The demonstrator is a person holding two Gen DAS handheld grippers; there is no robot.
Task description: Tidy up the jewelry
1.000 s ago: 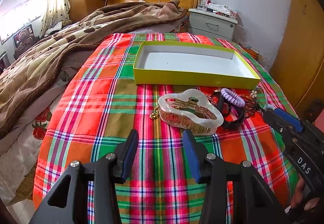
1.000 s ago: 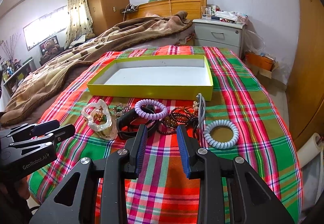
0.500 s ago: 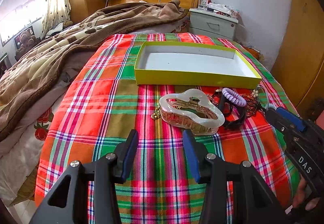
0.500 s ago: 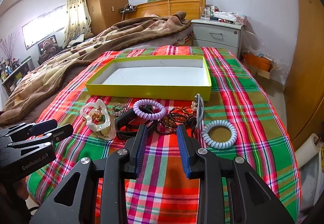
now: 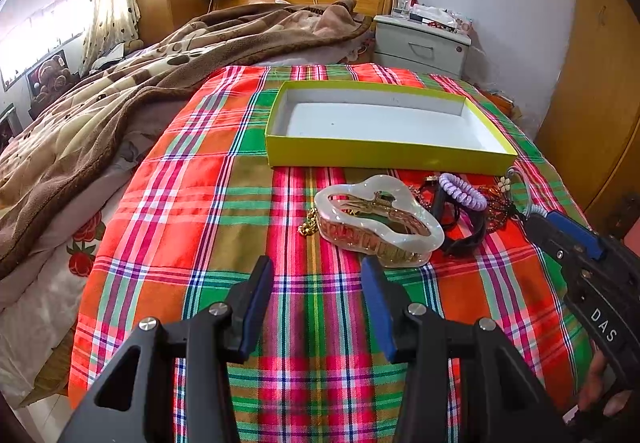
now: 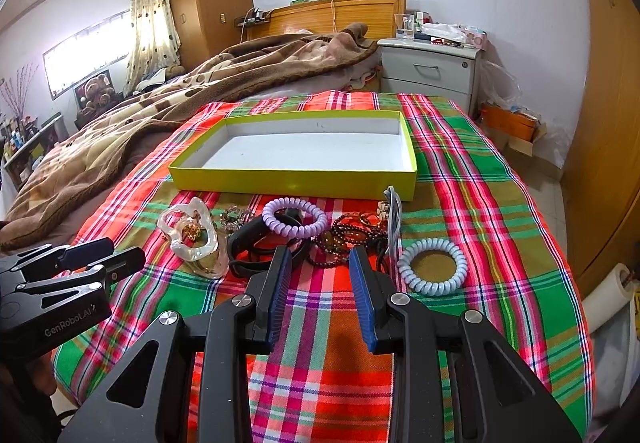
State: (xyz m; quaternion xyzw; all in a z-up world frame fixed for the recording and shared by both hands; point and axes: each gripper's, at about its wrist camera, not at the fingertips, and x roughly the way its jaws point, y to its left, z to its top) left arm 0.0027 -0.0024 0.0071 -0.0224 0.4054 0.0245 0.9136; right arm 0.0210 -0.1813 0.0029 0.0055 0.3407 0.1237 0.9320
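Observation:
A yellow box (image 5: 384, 154) with a white inside lies empty on the plaid bedspread; it also shows in the right wrist view (image 6: 294, 179). In front of it lies a jewelry pile: a clear hair claw (image 5: 378, 219) (image 6: 192, 237), a purple coil tie (image 6: 295, 217) (image 5: 462, 191), a black band (image 6: 260, 243), dark bead bracelets (image 6: 348, 233) and a pale blue coil tie (image 6: 433, 266). My left gripper (image 5: 316, 275) is open, just short of the claw. My right gripper (image 6: 319, 263) is open, just short of the band and beads.
A brown blanket (image 5: 100, 111) covers the bed's left side. A grey nightstand (image 6: 430, 69) stands behind the bed, a wooden wardrobe (image 6: 608, 123) at the right. The bedspread's edge drops off to the right (image 6: 576, 283).
Both grippers have drifted slightly closer to the jewelry pile. Nothing was taken hold of.

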